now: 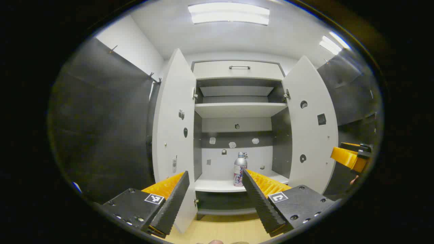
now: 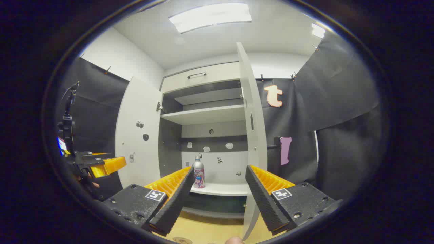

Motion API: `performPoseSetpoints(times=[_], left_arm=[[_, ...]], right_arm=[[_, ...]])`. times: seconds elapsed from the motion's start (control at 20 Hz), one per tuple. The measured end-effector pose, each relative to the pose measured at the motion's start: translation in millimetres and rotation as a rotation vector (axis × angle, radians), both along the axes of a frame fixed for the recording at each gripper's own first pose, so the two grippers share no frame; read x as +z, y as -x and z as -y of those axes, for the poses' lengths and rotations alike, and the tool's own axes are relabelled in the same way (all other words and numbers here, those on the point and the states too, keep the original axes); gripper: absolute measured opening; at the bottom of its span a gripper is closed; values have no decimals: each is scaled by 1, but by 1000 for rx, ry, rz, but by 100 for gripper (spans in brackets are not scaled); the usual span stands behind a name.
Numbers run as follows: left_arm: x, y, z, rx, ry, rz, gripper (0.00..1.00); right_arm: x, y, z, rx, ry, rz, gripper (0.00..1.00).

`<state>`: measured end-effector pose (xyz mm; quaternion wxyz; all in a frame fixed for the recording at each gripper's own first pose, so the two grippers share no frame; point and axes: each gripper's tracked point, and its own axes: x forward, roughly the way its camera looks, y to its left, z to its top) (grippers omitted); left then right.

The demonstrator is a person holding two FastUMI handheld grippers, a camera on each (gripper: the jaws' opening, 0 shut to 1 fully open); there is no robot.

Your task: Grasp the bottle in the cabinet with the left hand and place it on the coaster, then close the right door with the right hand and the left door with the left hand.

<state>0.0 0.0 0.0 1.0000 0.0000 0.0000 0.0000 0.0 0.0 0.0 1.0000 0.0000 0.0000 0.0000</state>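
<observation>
the slim silver metal bottle with a pink label (image 1: 239, 169) stands upright on the white cabinet's lowest shelf (image 1: 217, 185), both white doors swung wide, black cloth walls either side. left gripper (image 1: 215, 186) and right gripper (image 2: 219, 183) hang spread open, empty, above the pale wooden tabletop (image 1: 223, 230).

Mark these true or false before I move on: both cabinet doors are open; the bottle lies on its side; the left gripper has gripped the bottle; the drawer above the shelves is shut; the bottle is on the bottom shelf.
1. Both cabinet doors are open: true; the left door and right door both swing outward.
2. The bottle lies on its side: false; it stands upright.
3. The left gripper has gripped the bottle: false; it is open, short of the cabinet.
4. The drawer is shut: true.
5. The bottle is on the bottom shelf: true.
</observation>
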Motion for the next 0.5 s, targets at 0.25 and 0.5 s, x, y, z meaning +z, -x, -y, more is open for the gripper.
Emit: performPoseSetpoints(times=[0.25, 0.5], left_arm=[[4, 1, 1, -21, -36, -4, 98], [0, -1, 3, -23, -37, -20, 96]], right_arm=[[-5, 0, -1, -12, -4, -4, 99], [-10, -2, 0, -15, 3, -23, 99]])
